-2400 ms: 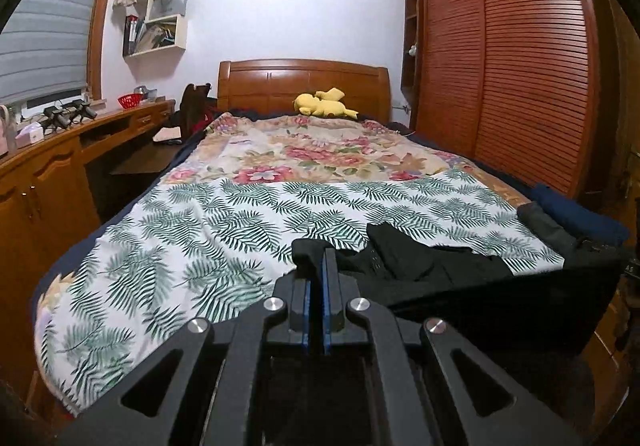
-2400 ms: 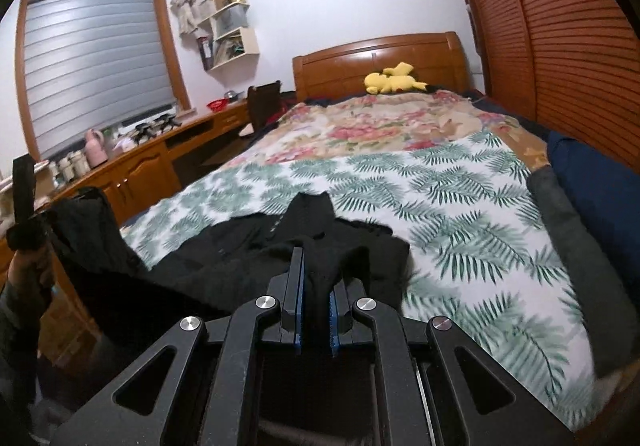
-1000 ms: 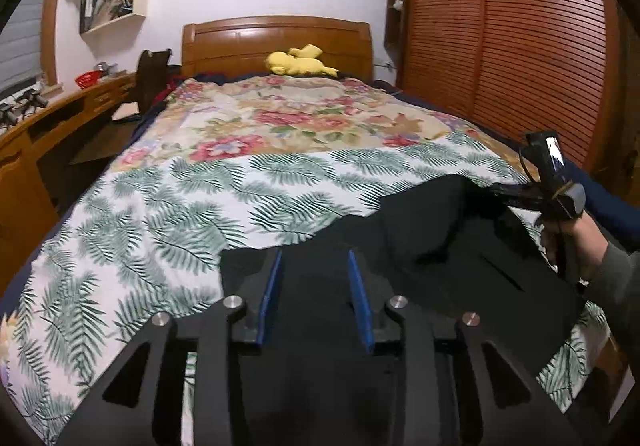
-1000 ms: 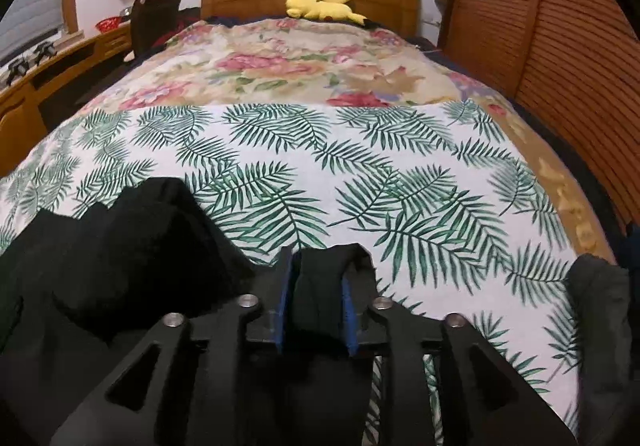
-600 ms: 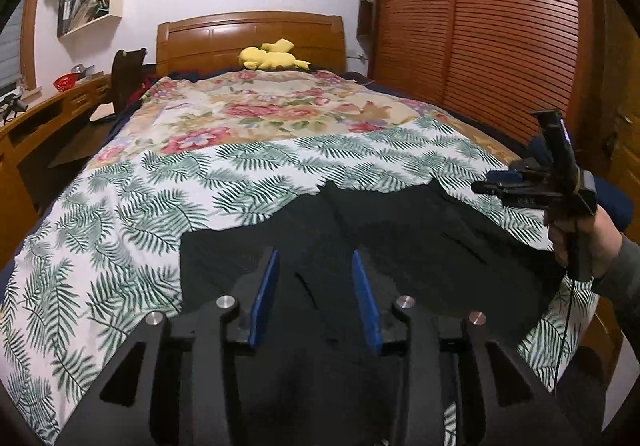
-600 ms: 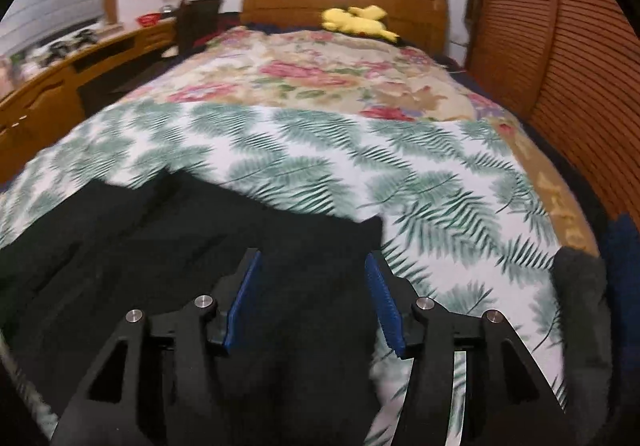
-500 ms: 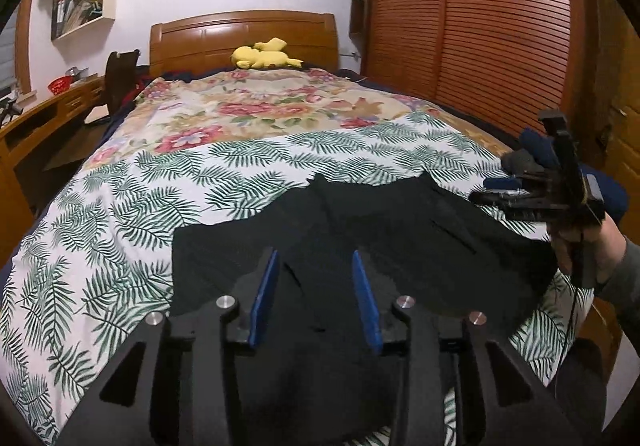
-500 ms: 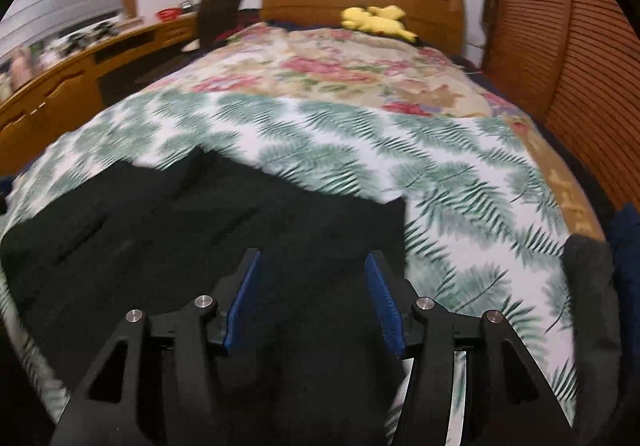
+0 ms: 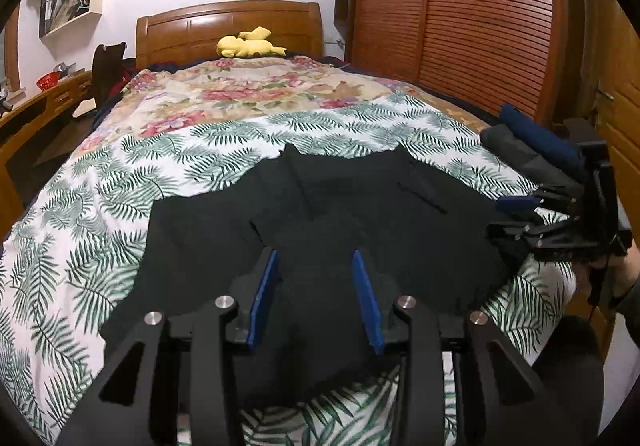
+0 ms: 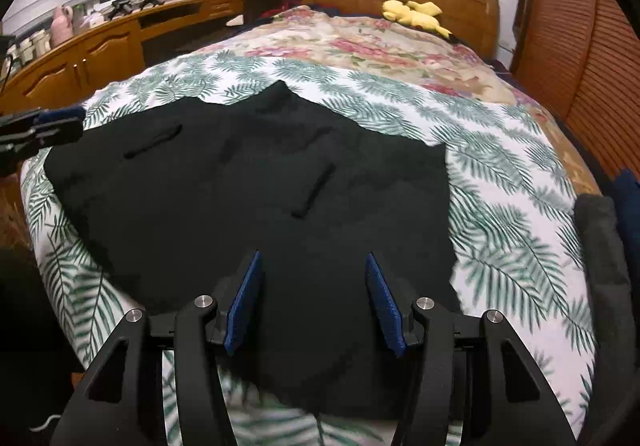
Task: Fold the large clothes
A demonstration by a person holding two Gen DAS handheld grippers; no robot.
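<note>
A large black garment (image 9: 320,214) lies spread flat on the bed's palm-leaf cover (image 9: 100,214); it also shows in the right wrist view (image 10: 260,182). My left gripper (image 9: 314,286) is open and empty, just above the garment's near edge. My right gripper (image 10: 312,294) is open and empty above the garment's near right part. The right gripper also shows at the right of the left wrist view (image 9: 552,222), and the left gripper at the left edge of the right wrist view (image 10: 40,130).
Folded dark grey and navy clothes (image 9: 532,154) lie at the bed's right edge, also in the right wrist view (image 10: 604,230). A yellow plush toy (image 9: 250,44) sits by the headboard. A wooden desk (image 10: 100,46) runs along the left, a slatted wardrobe (image 9: 460,18) along the right.
Both grippers opened and let go of the black garment, which went from bunched and held up to lying spread flat on the bed. Both grippers drew back toward the near edge.
</note>
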